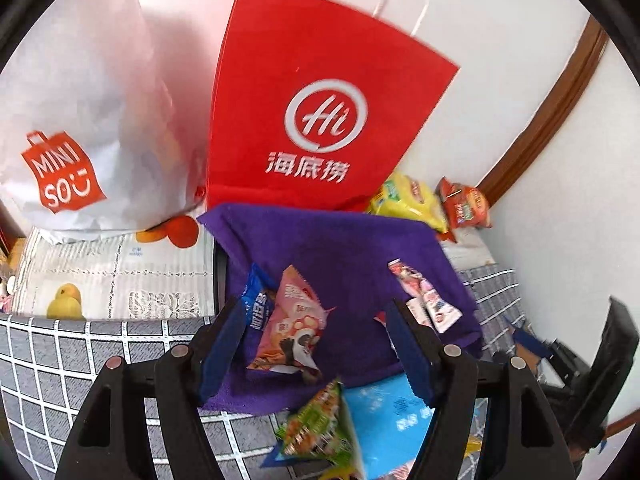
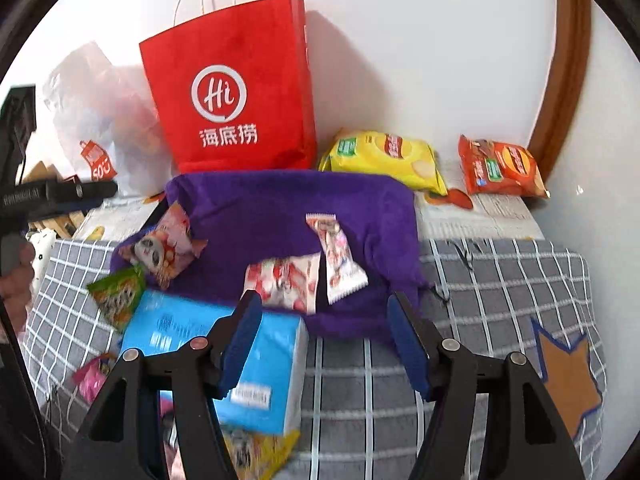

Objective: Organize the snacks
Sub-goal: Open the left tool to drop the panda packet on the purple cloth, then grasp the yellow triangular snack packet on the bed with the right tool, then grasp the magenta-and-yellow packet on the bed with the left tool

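Both grippers agape — left gripper (image 1: 316, 344), right gripper (image 2: 324, 332).

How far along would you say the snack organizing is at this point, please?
Early. Done: yellow chip bag and orange chip bag lie together by the wall. In hand: nothing; left tongs and right tongs are open. Left: small packets on the purple cloth and the blue box.

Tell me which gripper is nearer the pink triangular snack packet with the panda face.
Left. The left gripper hangs open directly over the pink panda packet; the right gripper sits open farther off, with the packet up to its left.
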